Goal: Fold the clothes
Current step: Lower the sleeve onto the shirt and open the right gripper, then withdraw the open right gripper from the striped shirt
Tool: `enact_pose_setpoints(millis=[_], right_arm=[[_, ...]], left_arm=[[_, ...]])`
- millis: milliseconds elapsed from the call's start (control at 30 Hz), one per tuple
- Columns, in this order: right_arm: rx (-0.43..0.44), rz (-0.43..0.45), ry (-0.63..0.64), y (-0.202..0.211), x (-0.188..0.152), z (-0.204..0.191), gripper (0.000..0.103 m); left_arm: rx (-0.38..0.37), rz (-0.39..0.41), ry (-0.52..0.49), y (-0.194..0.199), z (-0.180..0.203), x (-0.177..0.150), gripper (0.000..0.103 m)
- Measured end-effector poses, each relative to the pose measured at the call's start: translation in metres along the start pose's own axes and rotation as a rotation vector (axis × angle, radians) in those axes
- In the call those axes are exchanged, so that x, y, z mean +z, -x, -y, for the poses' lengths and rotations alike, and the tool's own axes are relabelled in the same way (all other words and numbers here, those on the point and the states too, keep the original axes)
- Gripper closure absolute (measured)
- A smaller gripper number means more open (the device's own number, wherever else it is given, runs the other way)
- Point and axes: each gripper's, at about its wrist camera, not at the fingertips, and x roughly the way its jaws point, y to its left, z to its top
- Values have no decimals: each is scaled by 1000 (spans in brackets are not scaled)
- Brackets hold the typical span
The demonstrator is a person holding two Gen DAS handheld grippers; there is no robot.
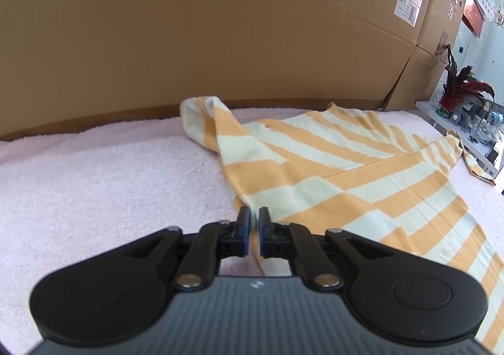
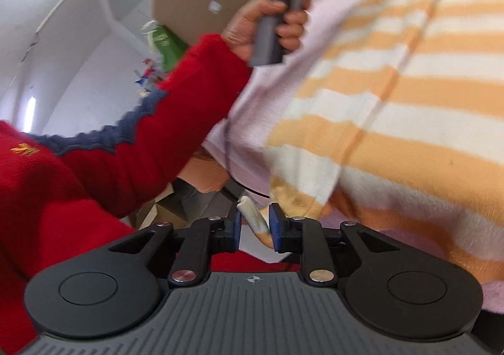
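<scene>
Striped sweater [image 1: 346, 172] spread on pink towel cover [image 1: 94, 184]. Left gripper [image 1: 254, 233] jaws pinched on sweater hem edge. Right gripper [image 2: 255, 229] jaws spread, hem corner [image 2: 256, 222] loose between pads. Risk: corner slips free, fold skews; left-only pull bunches fabric.

Shirt [image 1: 362, 172] orange-and-cream striped; towel [image 1: 110, 181] pale pink; sleeve [image 2: 157, 121] red, navy zigzag band.
</scene>
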Motion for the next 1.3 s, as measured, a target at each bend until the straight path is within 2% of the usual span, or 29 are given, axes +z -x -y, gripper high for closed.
enact_pose_setpoints(millis=[100,200,233,333,433,500,567,633,767,933,1067,1167,1233,1300], right_arm=[[162,78,46,16,11,-19,75],[211,92,62,7,17,-23,72],[167,97,66,1,18,-23,72],[-75,125,81,-18,23,-18,77],[-228,116,147,-37,26,-17,78],[-307,84,256,-49,24,-23,78],[-372,65,363,-54,18,-26,85],[-427,55,452,-56,13,-28,98],[-453,58,482,-54,15,-30,103],[-381,98,443,-51,22,-39,103],[-367,60,409,-55,19,-32,103],[-355,88,404,-44,18,-35,97],[-374,92,425,-40,17,-37,75],[-398,78,468,-44,13,-39,75]], left_arm=[[1,0,3,-2,1,-1,102],[2,2,1,-3,2,-3,102],[0,3,0,-3,2,-3,102],[-2,5,1,-2,1,-4,102],[-6,12,9,-2,1,-5,102],[-9,18,11,-2,0,-7,102],[-12,25,11,-2,-1,-8,101],[-16,33,9,-2,-2,-9,101],[-24,44,10,-2,-4,-12,101],[-31,53,23,-1,-5,-14,100],[-33,55,24,-1,-6,-14,99],[-38,61,32,0,-8,-15,99],[-42,65,39,0,-9,-16,99],[-41,67,37,0,-8,-16,99]])
